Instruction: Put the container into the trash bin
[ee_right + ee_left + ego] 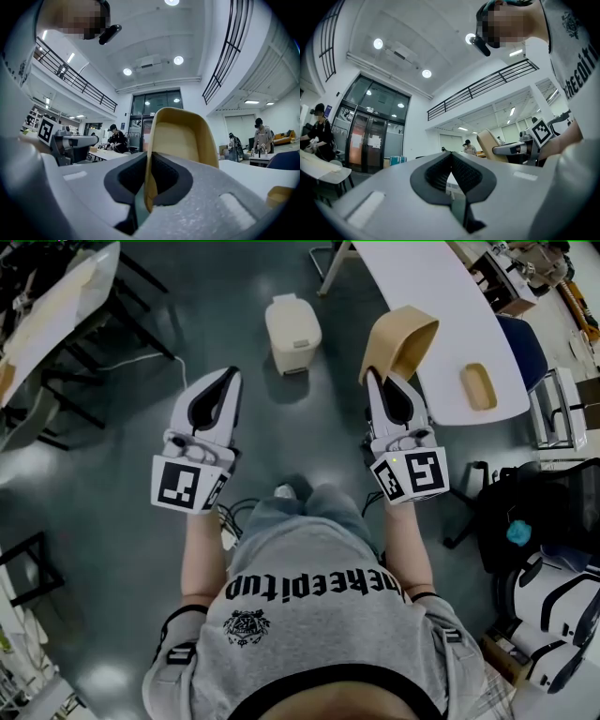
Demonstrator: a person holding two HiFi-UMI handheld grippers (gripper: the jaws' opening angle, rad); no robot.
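A tan, tray-like container (401,343) stands up from my right gripper (377,377), whose jaws are shut on its rim; in the right gripper view the container (180,136) rises straight out of the closed pads. A cream trash bin (292,332) with its lid down sits on the dark floor ahead, between the two grippers and a little farther off. My left gripper (230,377) is held level at the left, shut with nothing between its jaws; in the left gripper view its tips (451,153) meet, and the right gripper with the container (490,143) shows to the side.
A white table (441,315) runs along the right with a second tan container (479,385) on it. Another table (56,306) with dark chairs stands at the far left. A black chair (534,512) and white equipment (553,615) crowd the right. People work at distant tables.
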